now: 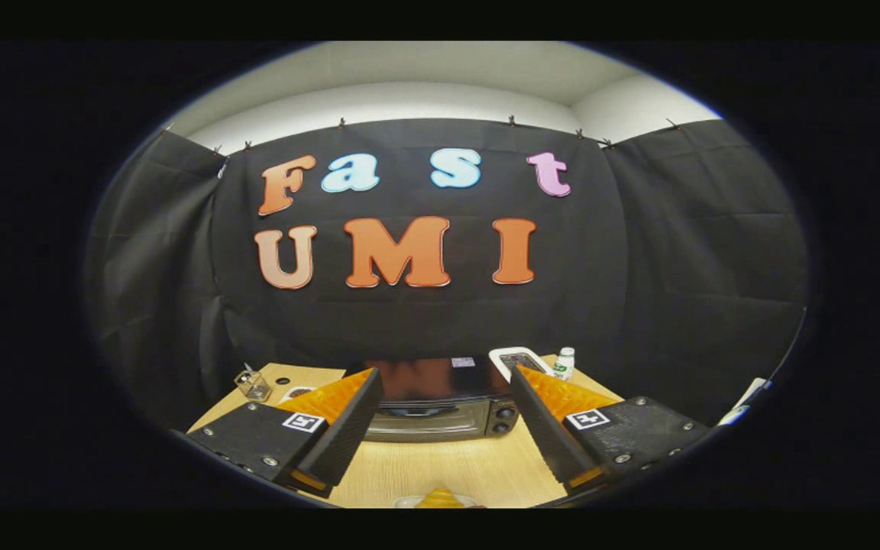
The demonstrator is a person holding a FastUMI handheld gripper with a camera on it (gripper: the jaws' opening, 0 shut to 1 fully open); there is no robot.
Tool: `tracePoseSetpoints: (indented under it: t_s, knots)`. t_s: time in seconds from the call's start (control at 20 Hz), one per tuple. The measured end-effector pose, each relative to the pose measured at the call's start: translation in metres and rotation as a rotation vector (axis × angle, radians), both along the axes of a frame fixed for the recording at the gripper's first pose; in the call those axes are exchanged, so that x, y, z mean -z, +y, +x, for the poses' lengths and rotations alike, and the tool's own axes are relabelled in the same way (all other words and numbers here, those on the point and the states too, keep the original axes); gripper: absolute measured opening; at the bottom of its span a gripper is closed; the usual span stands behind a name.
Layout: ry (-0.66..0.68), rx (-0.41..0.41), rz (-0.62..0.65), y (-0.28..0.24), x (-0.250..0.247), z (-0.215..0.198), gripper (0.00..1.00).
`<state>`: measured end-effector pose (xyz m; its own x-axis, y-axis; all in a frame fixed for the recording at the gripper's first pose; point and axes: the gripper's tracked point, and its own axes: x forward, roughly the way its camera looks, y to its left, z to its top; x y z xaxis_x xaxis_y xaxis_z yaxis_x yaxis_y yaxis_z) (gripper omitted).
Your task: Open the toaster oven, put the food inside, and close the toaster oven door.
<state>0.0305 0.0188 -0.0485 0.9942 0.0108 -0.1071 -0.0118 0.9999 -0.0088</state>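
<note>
Toaster oven (440, 401) is seen standing on the wooden table (448, 466), beyond the fingers and framed in the gap between them. Dark body, glossy top with a reddish sheen; glass door at the front is shut. Two round knobs (505, 419) are stacked at the right end of its front face. A small label is noted on the top, toward the right rear.

Food (438, 499): a yellow-orange item on what looks like a pale plate, cut off at the near edge of the table, lying between the fingers and nearer than their tips. Its kind cannot be told.

Gripper (446, 382) is held above the table with the fingers spread wide, nothing between the pads, nothing touched. Each finger is black with an orange ribbed backing and carries a square marker on its base.

Further out: a white tray-like object (518, 359) sits just behind the oven's right rear corner, a small white bottle (564, 363) with a green label beside it. A small clear container (253, 384) is placed near the table's far left corner. Black cloth wall (677, 267) stands behind everything.
</note>
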Motion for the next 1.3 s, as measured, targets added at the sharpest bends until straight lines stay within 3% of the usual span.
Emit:
tracePoseSetpoints:
  t_s: [0.25, 0.6, 0.8, 1.3]
  knots:
    - [0.051, -0.019, -0.004, 0.012, 0.034, 0.032, 0.99]
    - [0.264, -0.056, 0.014, 0.031, 0.115, 0.096, 0.99]
    - [0.334, -0.038, -0.057, 0.031, 0.15, 0.127, 0.99]
    - [0.391, -0.056, -0.059, 0.045, 0.185, 0.15, 0.99]
